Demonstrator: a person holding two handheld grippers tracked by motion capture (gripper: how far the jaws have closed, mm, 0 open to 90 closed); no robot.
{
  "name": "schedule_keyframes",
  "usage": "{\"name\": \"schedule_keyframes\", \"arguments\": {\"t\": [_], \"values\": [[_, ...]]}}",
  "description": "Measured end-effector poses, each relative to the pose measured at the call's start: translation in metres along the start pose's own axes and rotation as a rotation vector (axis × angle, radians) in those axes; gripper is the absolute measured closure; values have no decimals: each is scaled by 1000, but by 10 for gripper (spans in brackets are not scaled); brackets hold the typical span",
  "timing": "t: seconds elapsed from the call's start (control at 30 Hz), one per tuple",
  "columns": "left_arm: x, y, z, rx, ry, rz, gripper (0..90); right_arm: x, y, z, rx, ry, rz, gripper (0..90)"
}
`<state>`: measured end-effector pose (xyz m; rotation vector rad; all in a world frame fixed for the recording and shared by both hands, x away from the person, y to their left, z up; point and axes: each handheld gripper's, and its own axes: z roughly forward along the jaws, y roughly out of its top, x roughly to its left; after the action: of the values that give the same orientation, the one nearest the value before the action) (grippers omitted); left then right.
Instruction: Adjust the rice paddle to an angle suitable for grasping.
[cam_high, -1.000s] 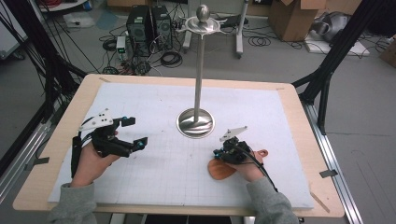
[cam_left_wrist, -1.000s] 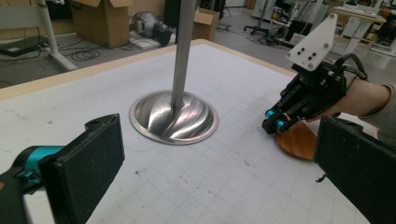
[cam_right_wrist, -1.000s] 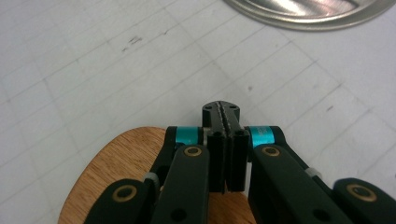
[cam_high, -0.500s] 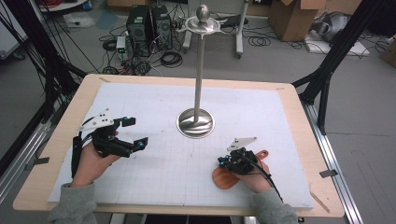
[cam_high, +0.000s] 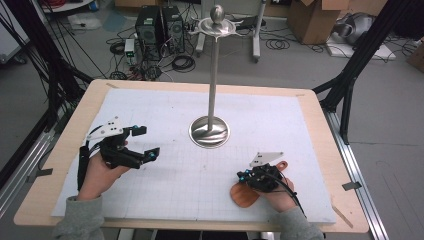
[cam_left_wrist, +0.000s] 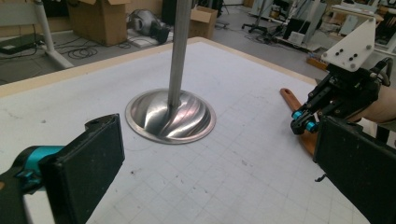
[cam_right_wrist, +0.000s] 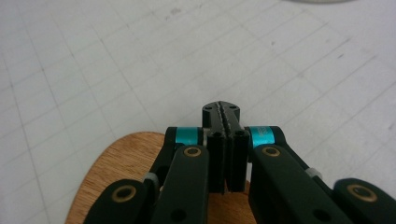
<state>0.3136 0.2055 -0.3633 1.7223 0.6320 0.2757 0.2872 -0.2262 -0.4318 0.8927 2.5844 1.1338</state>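
Observation:
A wooden spatula (cam_high: 244, 196) lies on the white grid mat near the front right, its handle end (cam_high: 283, 164) pointing away from me. My right gripper (cam_high: 243, 175) hovers over it with its jaws shut; in the right gripper view they (cam_right_wrist: 226, 112) meet pad to pad above the wooden blade (cam_right_wrist: 123, 163), and I cannot make out anything between them. My left gripper (cam_high: 148, 142) rests at the left of the mat, open and empty. In the left gripper view its jaws (cam_left_wrist: 219, 144) frame the stand's base (cam_left_wrist: 170, 116) and the right gripper (cam_left_wrist: 301, 126).
A tall metal stand (cam_high: 213, 75) with a round base (cam_high: 209, 132) rises from the mat's middle, a dish and ball on top. The wooden table edge (cam_high: 320, 125) borders the mat. Black frame legs, cables and boxes sit on the floor beyond.
My right gripper has drawn back toward the table's near edge, and the spatula's blade now lies a little nearer too. The left gripper has stayed put.

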Motion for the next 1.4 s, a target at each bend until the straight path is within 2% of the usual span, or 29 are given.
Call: {"name": "schedule_keyframes", "arguments": {"t": [0.1, 0.13, 0.17, 0.2, 0.23, 0.27, 0.3, 0.37, 0.5, 0.7, 0.8, 1.1, 1.4], "values": [[-1, 1, 1, -3, -2, 1, 25, -2, 0, -14, -31, 7, 0, 893], [-1, 1, 1, -3, -4, 1, 25, -2, 0, -14, -31, 7, 0, 893], [0, 1, 1, -5, -1, 0, 25, -7, -3, -22, -40, -5, 10, 893], [0, 1, 1, -2, -1, 0, 25, -7, -3, -22, -40, -5, 10, 893], [0, 1, 1, 0, -1, 0, 25, -14, -9, -30, -50, -16, 36, 893], [0, 1, 1, 0, -1, 0, 25, -14, -9, -30, -50, -16, 36, 893], [0, 1, 1, 2, -3, -3, 25, -21, -16, -36, -61, -27, 57, 893], [-1, 1, 2, 0, -2, 2, 25, -27, -21, -42, -67, -41, 76, 893], [-1, 1, 3, 8, -3, 4, 25, -37, -32, -51, -60, -75, 90, 893], [-1, 0, 3, 14, -2, 1, 25, -44, -47, -54, -23, -104, 104, 894], [-1, -1, 3, 11, -2, -4, 25, -48, -54, -57, -36, -105, 120, 894], [-1, -2, 3, 14, 1, -2, 25, -55, -72, -66, -20, -132, 154, 894], [-1, -2, 4, 18, 0, -2, 25, -57, -68, -62, -17, -129, 151, 894]]}}
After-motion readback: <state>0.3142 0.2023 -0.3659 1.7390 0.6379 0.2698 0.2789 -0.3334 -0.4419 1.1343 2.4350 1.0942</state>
